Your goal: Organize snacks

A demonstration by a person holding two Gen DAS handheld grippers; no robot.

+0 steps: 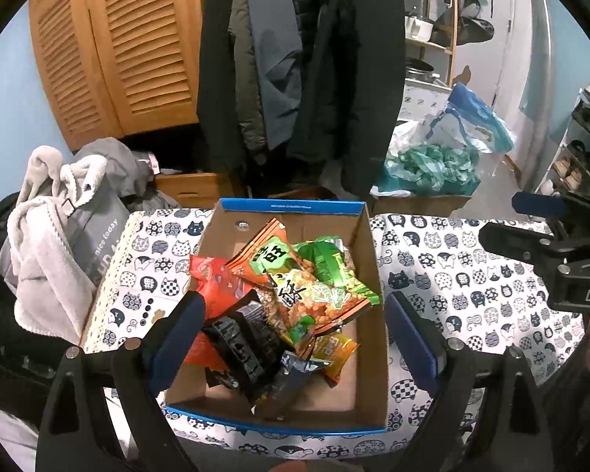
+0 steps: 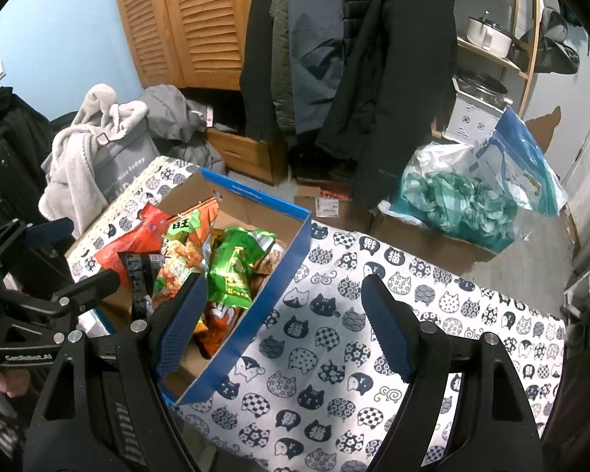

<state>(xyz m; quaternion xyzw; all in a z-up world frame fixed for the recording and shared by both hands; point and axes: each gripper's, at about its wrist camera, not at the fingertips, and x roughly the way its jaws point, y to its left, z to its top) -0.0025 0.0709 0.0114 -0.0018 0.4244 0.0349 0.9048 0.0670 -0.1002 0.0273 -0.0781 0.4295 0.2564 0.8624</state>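
An open cardboard box with blue rims (image 1: pixel 373 338) (image 2: pixel 291 259) sits on the cat-print tablecloth (image 1: pixel 472 287) (image 2: pixel 334 354). It holds several snack bags: an orange and green bag (image 1: pixel 295 287) (image 2: pixel 177 259), a green bag (image 1: pixel 330 263) (image 2: pixel 236 271), a red bag (image 1: pixel 216 287) (image 2: pixel 126 244) and a black bag (image 1: pixel 244 346) (image 2: pixel 137 275). My left gripper (image 1: pixel 295 322) is open and empty, above the box with a finger over each side. My right gripper (image 2: pixel 285 314) is open and empty, above the box's right wall; it also shows in the left wrist view (image 1: pixel 503 220).
A grey bag with a fleece towel (image 1: pixel 47 259) (image 2: pixel 86 157) stands left of the table. Coats (image 1: pixel 295 59) (image 2: pixel 354 59) hang behind it. A carton with teal plastic bags (image 1: pixel 432 169) (image 2: pixel 452 204) sits on the floor at the back right.
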